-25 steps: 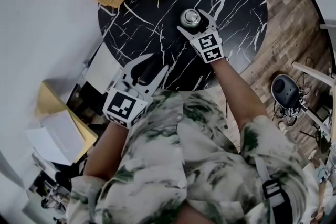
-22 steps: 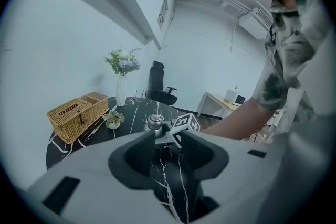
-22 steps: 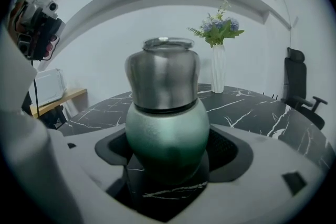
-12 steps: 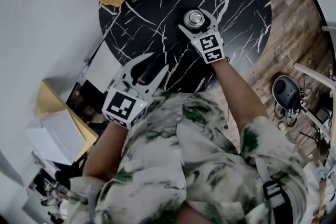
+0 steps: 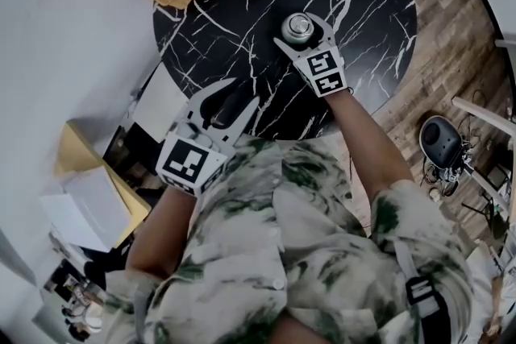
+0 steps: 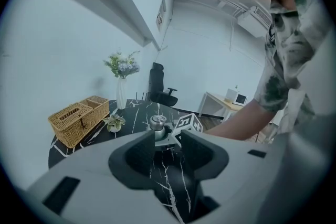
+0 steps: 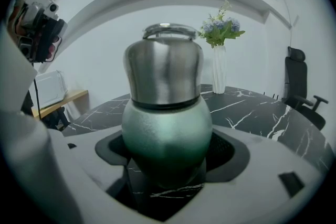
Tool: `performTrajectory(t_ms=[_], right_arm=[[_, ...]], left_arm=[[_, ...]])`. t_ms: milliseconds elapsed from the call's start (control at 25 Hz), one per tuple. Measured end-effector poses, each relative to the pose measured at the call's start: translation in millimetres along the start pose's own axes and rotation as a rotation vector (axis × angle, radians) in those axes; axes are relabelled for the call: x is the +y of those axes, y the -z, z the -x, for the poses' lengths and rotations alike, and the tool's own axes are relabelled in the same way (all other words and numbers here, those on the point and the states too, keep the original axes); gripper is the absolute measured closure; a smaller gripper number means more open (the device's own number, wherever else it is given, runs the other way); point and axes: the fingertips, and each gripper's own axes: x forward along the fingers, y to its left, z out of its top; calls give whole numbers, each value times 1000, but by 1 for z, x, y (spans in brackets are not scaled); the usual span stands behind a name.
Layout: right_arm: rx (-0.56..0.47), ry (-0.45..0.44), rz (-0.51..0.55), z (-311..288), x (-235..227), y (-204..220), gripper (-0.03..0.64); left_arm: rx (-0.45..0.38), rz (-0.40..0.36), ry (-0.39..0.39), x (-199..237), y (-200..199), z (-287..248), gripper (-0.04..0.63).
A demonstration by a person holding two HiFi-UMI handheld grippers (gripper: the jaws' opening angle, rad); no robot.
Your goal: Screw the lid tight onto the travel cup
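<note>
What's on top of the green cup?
A shiny metal lid sits on top of the green cup. It covers the opening, so whatever is inside the cup cannot be seen.

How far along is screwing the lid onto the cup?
Done: the lid sits on the cup. In hand: the right gripper is closed on the cup's body. To do: tightening; the left gripper, open and empty, is away from the lid. How tight the lid is cannot be seen.
</note>
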Motion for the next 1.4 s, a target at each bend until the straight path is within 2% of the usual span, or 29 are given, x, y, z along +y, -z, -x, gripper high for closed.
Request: performTrajectory(t_ms=[400,1040,1280,1400], right_arm=[[-32,-35,-11,53,14,-50,222],[-7,-175,36,180,62,-130,222],[2,-192,47,213,71,-145,222],[13,-185,60,223,74,-150,222]], left_arm=[[-63,-13,1,-25,-27,6,433],[-213,-93,15,-88,-100,29,433],[-226,-133,30,-112,-131,39,421],[-218,-143,13,-121,-145,39,401]])
